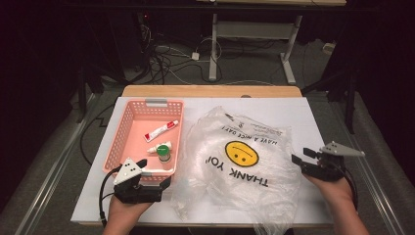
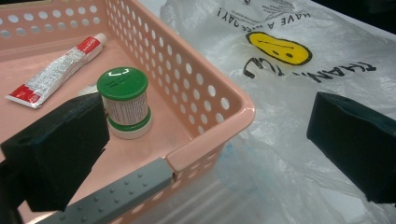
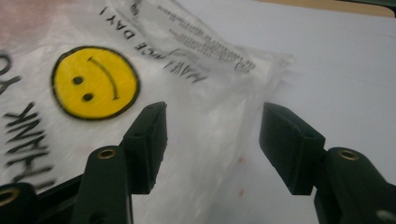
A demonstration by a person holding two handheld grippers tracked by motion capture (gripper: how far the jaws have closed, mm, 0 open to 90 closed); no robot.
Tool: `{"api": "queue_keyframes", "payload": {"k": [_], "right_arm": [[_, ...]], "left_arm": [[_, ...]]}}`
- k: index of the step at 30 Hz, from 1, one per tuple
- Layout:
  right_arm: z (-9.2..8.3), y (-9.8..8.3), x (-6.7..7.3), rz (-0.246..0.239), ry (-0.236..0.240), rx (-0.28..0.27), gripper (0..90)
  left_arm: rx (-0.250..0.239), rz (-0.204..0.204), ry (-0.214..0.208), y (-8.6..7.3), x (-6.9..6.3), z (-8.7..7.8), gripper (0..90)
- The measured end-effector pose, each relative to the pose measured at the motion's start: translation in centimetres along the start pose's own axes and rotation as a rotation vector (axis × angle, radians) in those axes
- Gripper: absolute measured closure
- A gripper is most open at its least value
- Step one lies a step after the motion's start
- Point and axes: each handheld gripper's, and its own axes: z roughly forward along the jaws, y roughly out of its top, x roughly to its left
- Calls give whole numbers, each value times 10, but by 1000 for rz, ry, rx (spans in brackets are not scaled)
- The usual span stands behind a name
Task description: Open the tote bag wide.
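Spread across the middle and right of the white surface: a clear plastic bag with a smiley print, crumpled, long axis running near to far. Left of it, touching its edge: a pink basket holding a toothpaste tube and a green-capped bottle. Left gripper at the basket's near rim, jaws wide apart, empty. Right gripper at the bag's right edge, jaws apart, empty, probably nearer for a grasp.

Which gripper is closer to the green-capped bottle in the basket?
Left. The left gripper sits at the basket's near rim beside the green-capped bottle; the right gripper is across the plastic bag.
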Motion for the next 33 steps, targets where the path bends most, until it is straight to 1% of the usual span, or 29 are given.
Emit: {"api": "queue_keyframes", "payload": {"k": [2, 3, 4, 5, 7, 8, 10, 11, 12, 13, 14, 15, 16, 17, 18, 19, 20, 21, 22, 24, 25, 26, 27, 28, 29, 30, 31, 32, 33], "right_arm": [[12, 8, -7, 9, -2, -1, 431], [26, 17, -14, 29, -11, 1, 431], [26, 17, -14, 29, -11, 1, 431], [41, 24, -23, 58, -18, 8, 431], [46, 25, -25, 66, -18, 15, 428], [53, 27, -28, 70, -23, 22, 408], [67, 30, -33, 84, -37, 48, 309], [79, 32, -39, 104, -21, 92, 230], [79, 32, -39, 104, -21, 92, 230], [86, 33, -41, 108, -10, 122, 190], [91, 33, -42, 107, 0, 140, 174], [98, 32, -41, 88, 16, 153, 172], [98, 32, -41, 88, 16, 153, 172], [104, 29, -39, 71, 6, 172, 165], [104, 29, -39, 71, 6, 172, 165], [107, 25, -37, 57, -1, 190, 163], [107, 25, -37, 57, -1, 190, 163], [107, 25, -34, 33, -13, 195, 187], [107, 25, -34, 33, -13, 195, 187], [107, 24, -28, -26, -33, 201, 274], [105, 22, -24, -55, -28, 197, 364], [105, 22, -24, -55, -28, 197, 364], [104, 21, -24, -61, -22, 191, 419], [102, 21, -23, -67, -14, 184, 499], [100, 19, -22, -79, 11, 172, 652], [100, 19, -22, -79, 11, 172, 652], [98, 18, -20, -93, 37, 172, 829], [98, 18, -20, -93, 37, 172, 829], [96, 17, -19, -90, 52, 172, 876]], "left_arm": [[3, 3, 1, -2, 1, 1, 0], [4, 3, 2, -2, 2, 1, 0], [7, 2, 2, -3, 2, 2, 0], [7, 0, 5, -3, 3, 3, 0], [-3, -5, 7, -2, 4, 3, 0], [-6, -4, 8, -2, 5, 3, 0], [-6, 2, 10, -3, 5, 2, 0], [-7, 3, 8, -3, 5, 2, 0], [-8, 2, 6, -3, 5, 1, 0], [-11, 0, 4, -4, 6, 1, 0], [-11, 0, 5, -4, 6, 1, 0], [-8, 2, 5, -4, 6, 1, 0], [-7, 1, 6, -4, 7, 2, 0], [-6, 0, 6, -4, 7, 2, 0], [-6, -1, 6, -4, 8, 2, 0], [-7, -2, 6, -4, 8, 2, 0], [-6, -1, 7, -4, 8, 2, 0], [-7, 0, 7, -4, 8, 1, 0], [-7, 0, 8, -4, 8, 1, 0], [-9, -5, 9, -4, 9, 1, 0], [-10, -8, 9, -3, 10, 0, 0], [-9, -8, 11, -3, 10, 0, 0], [-8, -8, 10, -4, 10, 1, 0], [-8, -7, 8, -4, 10, 1, 0], [-7, -5, 7, -4, 9, 1, 0], [-7, -2, 7, -4, 9, 1, 0], [-7, 0, 7, -3, 8, 1, 0], [-6, 0, 7, -3, 8, 1, 0], [-6, 0, 6, -3, 8, 1, 0]]}}
